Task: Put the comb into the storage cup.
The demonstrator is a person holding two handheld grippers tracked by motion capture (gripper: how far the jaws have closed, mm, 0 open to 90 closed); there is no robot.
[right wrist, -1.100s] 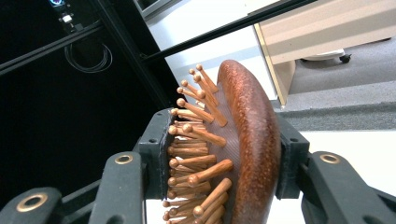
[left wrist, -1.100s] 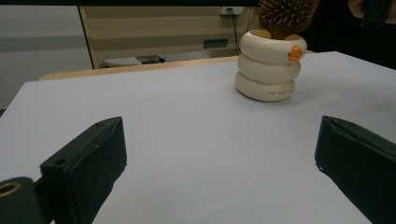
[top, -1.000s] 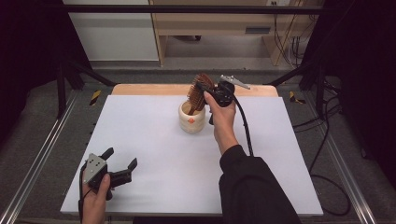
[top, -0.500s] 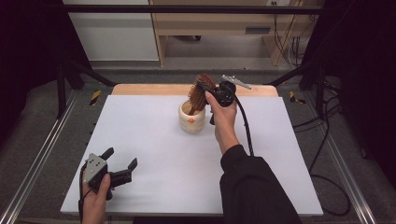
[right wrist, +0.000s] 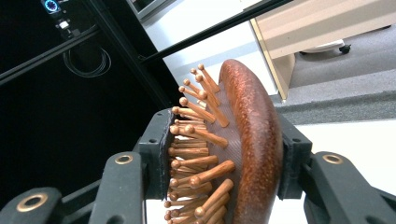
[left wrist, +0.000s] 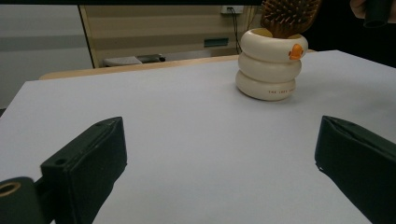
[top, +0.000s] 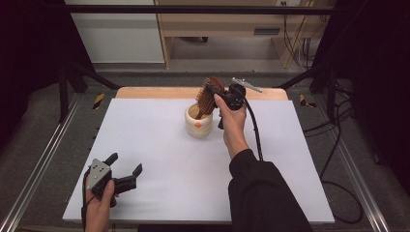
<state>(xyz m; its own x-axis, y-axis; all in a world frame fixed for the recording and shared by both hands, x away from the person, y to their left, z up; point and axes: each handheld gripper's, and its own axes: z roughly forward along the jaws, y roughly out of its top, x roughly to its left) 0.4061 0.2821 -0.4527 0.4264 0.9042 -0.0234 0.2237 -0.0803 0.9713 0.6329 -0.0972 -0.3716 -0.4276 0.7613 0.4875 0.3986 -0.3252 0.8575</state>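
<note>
Barely anything has shifted — my right gripper (top: 216, 96) stays clamped on the hairbrush (right wrist: 243, 149), its handle inside the cup (top: 198, 121) below; release remains. Left gripper (top: 126, 175) rests wide open, empty.

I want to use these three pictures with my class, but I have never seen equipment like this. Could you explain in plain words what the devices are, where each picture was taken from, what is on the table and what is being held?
No robot here: a person holds a hand-operated tool with two black jaws in each hand. The high view looks down on a white table from above the person's side. The other two pictures come from small cameras riding on the tools, looking along their jaws.

On the table stands a cream ringed cup with a small orange mark. The right gripper, raised above the cup, is shut on a wooden hairbrush: one jaw presses the pins, the other the smooth back. The brush's lower end reaches into the cup.

The left gripper sits near the table's front left corner, jaws wide apart and holding nothing. Its camera sees the cup and brush across the table.
</note>
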